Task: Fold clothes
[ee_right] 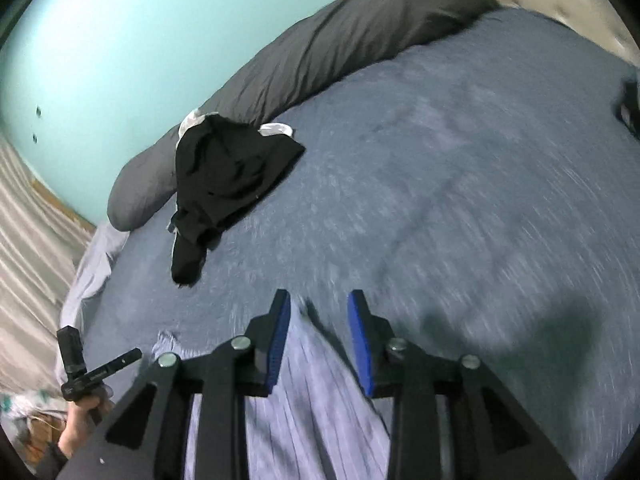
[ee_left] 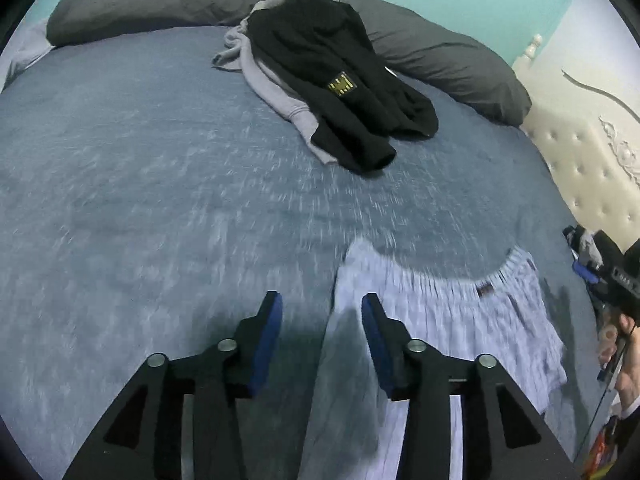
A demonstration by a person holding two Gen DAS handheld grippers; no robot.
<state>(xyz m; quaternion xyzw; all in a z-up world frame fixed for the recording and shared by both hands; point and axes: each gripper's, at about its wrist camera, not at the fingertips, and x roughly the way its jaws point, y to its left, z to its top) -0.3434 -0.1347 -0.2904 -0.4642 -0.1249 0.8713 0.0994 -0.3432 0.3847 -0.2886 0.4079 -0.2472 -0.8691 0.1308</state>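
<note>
With the pale striped shorts (ee_left: 460, 312) laid flat on the bed (ee_left: 160, 200) for folding, the left gripper (ee_left: 322, 312) and right gripper (ee_right: 319, 308) hover jaws spread, seemingly pinching nothing.

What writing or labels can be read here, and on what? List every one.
No text can be read.
Yellow patch on the black garment: a mark, not legible as letters.
Small dark tag on the waistband of the light shorts: too blurred.
Print on the other gripper at the edge: too blurred.
</note>
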